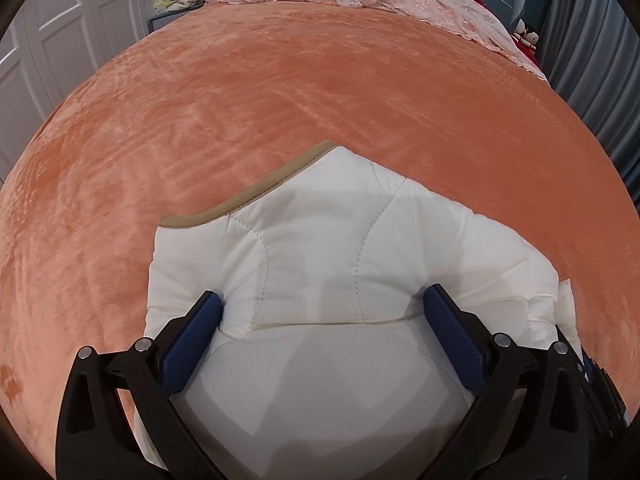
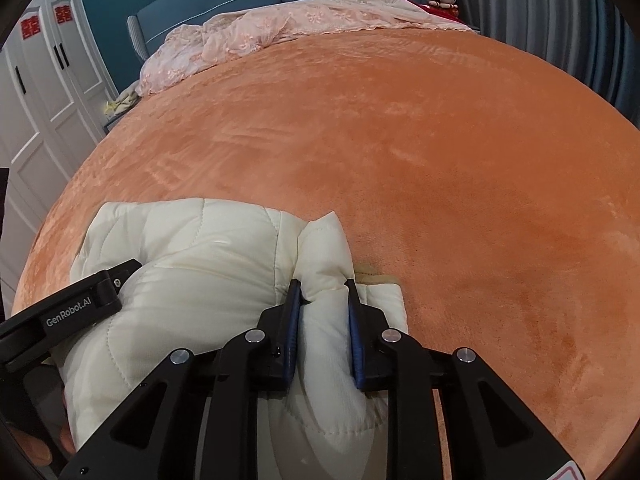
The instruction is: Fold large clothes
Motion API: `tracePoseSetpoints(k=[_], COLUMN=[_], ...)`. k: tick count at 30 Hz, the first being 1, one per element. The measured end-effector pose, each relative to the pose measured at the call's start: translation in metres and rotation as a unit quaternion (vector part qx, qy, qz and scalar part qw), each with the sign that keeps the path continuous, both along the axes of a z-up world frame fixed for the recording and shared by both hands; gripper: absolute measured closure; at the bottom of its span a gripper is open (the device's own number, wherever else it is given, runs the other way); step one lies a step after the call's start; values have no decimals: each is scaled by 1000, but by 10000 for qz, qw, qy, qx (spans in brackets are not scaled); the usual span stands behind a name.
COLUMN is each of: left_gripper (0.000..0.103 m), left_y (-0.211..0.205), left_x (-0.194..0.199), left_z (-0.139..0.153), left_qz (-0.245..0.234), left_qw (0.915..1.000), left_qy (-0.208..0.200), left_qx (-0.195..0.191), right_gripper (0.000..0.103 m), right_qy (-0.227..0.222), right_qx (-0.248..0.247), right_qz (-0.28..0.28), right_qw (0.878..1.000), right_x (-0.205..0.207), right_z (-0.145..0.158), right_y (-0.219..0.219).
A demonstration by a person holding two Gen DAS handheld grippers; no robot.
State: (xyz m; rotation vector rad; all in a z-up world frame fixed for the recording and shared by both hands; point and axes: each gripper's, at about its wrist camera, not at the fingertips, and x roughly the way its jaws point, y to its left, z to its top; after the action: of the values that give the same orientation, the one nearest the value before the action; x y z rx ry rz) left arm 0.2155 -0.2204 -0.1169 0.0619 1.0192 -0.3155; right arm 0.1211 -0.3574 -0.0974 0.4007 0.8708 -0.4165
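One folded cream quilted jacket (image 1: 320, 240) on orange bedspread (image 1: 320, 80).

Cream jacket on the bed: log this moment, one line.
item: cream quilted jacket, folded on orange blanket | left gripper: open, straddling it | right gripper: pinching a fold

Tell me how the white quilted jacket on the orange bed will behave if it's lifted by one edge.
The quilted jacket looks puffy and soft, so it would likely sag and unfold rather than hold its folded shape. Its padding bulges around the right gripper, suggesting it compresses easily and is probably light for its bulk. The smooth shell may slip from a shallow pinch.
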Motion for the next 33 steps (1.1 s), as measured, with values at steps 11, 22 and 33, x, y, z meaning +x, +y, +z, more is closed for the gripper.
tracePoseSetpoints(k=[11, 22, 33], left_gripper=[5, 5, 5], left_y=[-4, 48, 102], left_x=[-1, -64, -136], left_z=[-1, 60, 22], left_qz=[49, -342, -158], left_qw=[9999, 9985, 9926], left_qy=[-57, 286, 1034], left_qx=[105, -328, -622], right_gripper=[81, 76, 90], right_qy=[-32, -258, 512], right_qx=[-138, 598, -74], right_qz=[-43, -79, 603], right_qw=[9999, 9978, 9968], right_x=[1, -102, -136], right_z=[3, 76, 37], right_y=[3, 10, 64])
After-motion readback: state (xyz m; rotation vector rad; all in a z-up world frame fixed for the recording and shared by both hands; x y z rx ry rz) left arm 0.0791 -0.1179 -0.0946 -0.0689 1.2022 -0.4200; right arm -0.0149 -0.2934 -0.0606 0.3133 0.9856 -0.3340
